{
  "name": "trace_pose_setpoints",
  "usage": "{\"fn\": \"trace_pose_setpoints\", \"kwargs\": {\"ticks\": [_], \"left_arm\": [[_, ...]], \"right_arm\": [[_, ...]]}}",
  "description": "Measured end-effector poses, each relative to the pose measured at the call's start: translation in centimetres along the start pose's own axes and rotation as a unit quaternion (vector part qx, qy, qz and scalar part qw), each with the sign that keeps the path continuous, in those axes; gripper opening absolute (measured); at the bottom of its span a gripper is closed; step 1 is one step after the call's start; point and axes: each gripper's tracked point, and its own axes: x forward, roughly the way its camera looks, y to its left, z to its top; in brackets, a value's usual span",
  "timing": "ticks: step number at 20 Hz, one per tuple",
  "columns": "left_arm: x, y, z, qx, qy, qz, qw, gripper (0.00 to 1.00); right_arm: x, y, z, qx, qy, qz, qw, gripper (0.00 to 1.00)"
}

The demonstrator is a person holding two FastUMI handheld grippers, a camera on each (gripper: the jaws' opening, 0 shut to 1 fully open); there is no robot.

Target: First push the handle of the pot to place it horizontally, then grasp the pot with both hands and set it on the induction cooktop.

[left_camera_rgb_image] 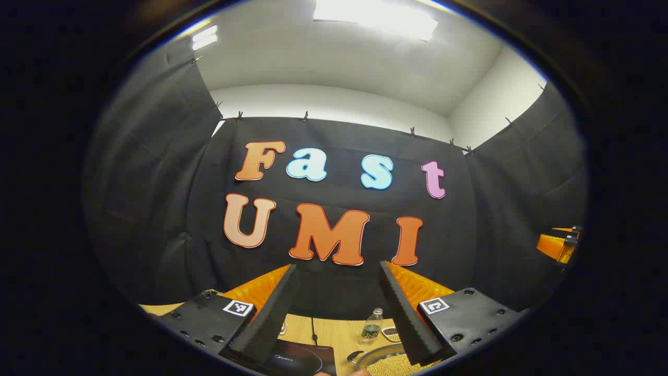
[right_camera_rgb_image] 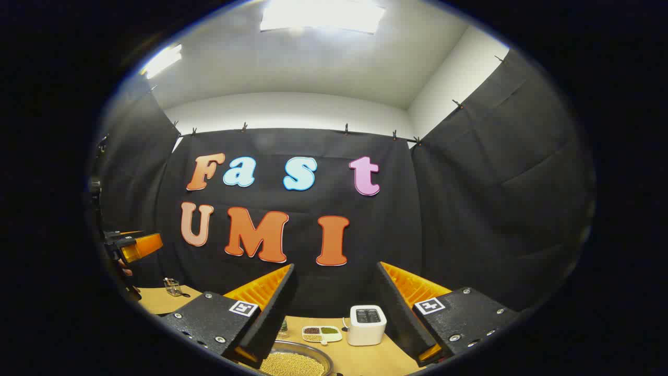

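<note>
Cooktop (left_camera_rgb_image: 300, 360) lies low left in my left gripper view, pot (left_camera_rgb_image: 389, 363) of beans just right of it. My left gripper (left_camera_rgb_image: 339, 308) and right gripper (right_camera_rgb_image: 334, 308) both gape, holding nothing, raised above the table (right_camera_rgb_image: 365, 355).

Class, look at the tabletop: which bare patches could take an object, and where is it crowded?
Bare wood lies between the pot and toaster. It is crowded by the bottle, small dish and cooktop.
</note>
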Motion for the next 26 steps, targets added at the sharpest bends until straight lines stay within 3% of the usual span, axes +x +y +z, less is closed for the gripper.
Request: {"fn": "trace_pose_setpoints", "kwargs": {"ticks": [3, 7, 10, 16, 20, 26], "left_arm": [[-0.1, -0.1, 0.0, 0.006, 0.002, 0.001, 1.0, 1.0], [-0.1, -0.6, -0.2, 0.01, 0.005, -0.003, 1.0, 1.0], [-0.2, -2.1, -0.5, -0.004, 0.011, -0.026, 1.0, 1.0], [-0.2, -2.3, -0.1, 0.001, 0.001, -0.027, 1.0, 1.0], [-0.4, -2.4, -0.8, 0.001, 0.009, -0.03, 1.0, 0.96], [-0.3, -1.9, -1.1, 0.011, 0.01, -0.026, 1.0, 1.0]], "right_arm": [[-0.2, 0.4, 0.1, -0.013, -0.007, 0.008, 1.0, 0.97], [-0.3, 1.0, -0.1, -0.006, -0.004, 0.02, 1.0, 0.94], [-0.4, 1.3, -0.6, 0.009, 0.007, 0.038, 0.999, 0.94], [-0.5, 1.0, -0.6, 0.012, 0.006, 0.039, 0.999, 0.97], [-0.9, 1.6, -2.3, 0.039, 0.043, 0.073, 0.996, 0.94], [-1.7, 2.4, -7.0, 0.07, 0.117, 0.086, 0.987, 0.94]]}}
